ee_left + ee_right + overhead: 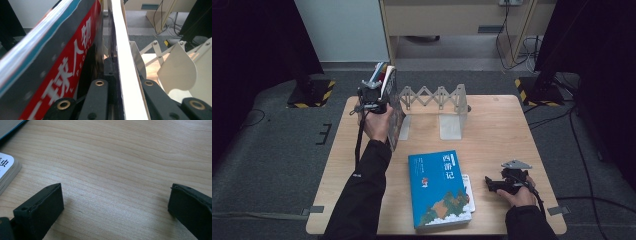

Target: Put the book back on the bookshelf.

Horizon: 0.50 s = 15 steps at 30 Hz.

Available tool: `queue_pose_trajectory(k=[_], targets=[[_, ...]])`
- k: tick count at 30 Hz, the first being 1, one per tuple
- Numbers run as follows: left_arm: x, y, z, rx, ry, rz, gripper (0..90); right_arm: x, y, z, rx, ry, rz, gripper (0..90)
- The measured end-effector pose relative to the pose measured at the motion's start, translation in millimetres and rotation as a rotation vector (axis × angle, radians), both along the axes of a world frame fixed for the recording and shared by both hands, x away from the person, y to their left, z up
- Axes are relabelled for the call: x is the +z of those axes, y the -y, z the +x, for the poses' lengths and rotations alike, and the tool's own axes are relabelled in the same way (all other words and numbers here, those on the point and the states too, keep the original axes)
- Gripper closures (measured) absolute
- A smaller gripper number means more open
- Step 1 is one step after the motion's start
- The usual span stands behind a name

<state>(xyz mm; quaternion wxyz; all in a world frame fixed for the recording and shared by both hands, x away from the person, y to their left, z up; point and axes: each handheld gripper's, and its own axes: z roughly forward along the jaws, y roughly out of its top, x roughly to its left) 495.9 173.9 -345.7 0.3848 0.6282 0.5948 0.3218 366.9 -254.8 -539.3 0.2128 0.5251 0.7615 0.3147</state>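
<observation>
Up at the left end of the folding book rack (439,100), the left gripper (373,95) pinches an upright book (393,102) between its jaws; in the left gripper view the jaws press on a thin white-edged cover (123,65), with a leaning magazine with a red strip (62,75) just beside it. How many volumes stand there is hard to tell from above, since the hand and gripper hide their lower parts. The rack's far feet are partly cut off by its pale plates (178,67). Nearer the person than the rack, a blue book (439,187) lies flat on the table (502,130), covering most of a white book (468,192) beneath it. Right of the blue book, the right gripper (494,184) rests low over the wood, its jaws spread wide with nothing between them.
</observation>
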Motion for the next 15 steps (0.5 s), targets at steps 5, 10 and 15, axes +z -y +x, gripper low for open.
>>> queue_pose_trajectory(k=[5,10,15], targets=[[-1.6,-0.4,2.8,0.026,0.016,0.013,82.3,-0.1,0.1,0.4,0.007,0.003,-0.002,0.4],[-2.4,1.2,1.2,0.031,0.022,0.027,82.1,-0.1,-0.1,0.4,0.008,0.002,-0.002,0.4],[-4.0,1.4,-2.3,0.029,0.024,0.045,78.8,-0.1,-0.3,0.2,0.008,0.001,-0.002,0.4]])
